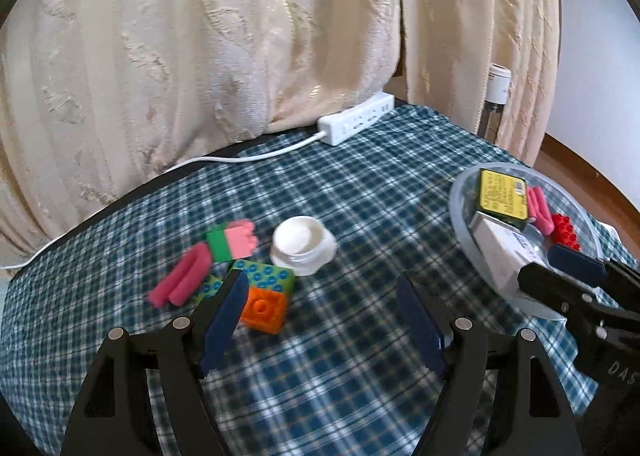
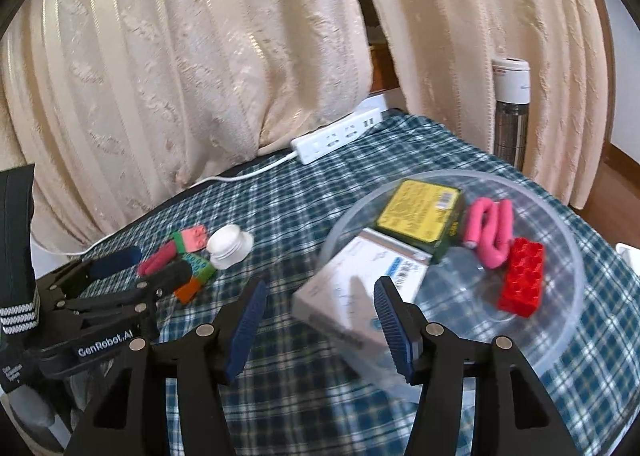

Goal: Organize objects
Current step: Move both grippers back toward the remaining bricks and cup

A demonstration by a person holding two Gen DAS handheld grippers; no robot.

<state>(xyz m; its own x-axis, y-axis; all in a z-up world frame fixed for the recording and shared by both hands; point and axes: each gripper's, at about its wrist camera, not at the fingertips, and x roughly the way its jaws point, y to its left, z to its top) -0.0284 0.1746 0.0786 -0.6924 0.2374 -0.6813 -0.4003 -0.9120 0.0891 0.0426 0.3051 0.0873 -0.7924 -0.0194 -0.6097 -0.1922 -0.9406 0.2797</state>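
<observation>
A clear plastic bowl [image 2: 560,340] on the checked cloth holds a white box [image 2: 352,296], a yellow-green box [image 2: 420,212], a pink hair roller [image 2: 490,230] and a red brick [image 2: 522,282]. My right gripper [image 2: 320,326] is open, its jaws either side of the white box's near end without touching it. My left gripper [image 1: 320,322] is open and empty above the cloth, just before an orange brick [image 1: 264,310], a green patterned brick [image 1: 266,276], a pink-green brick [image 1: 234,241], a pink roller [image 1: 182,281] and a white jar [image 1: 302,244].
A white power strip [image 1: 356,118] with its cable lies at the table's far edge under cream curtains [image 1: 200,56]. A tall bottle [image 2: 510,112] stands behind the table at right. The bowl [image 1: 460,216] sits near the table's right edge.
</observation>
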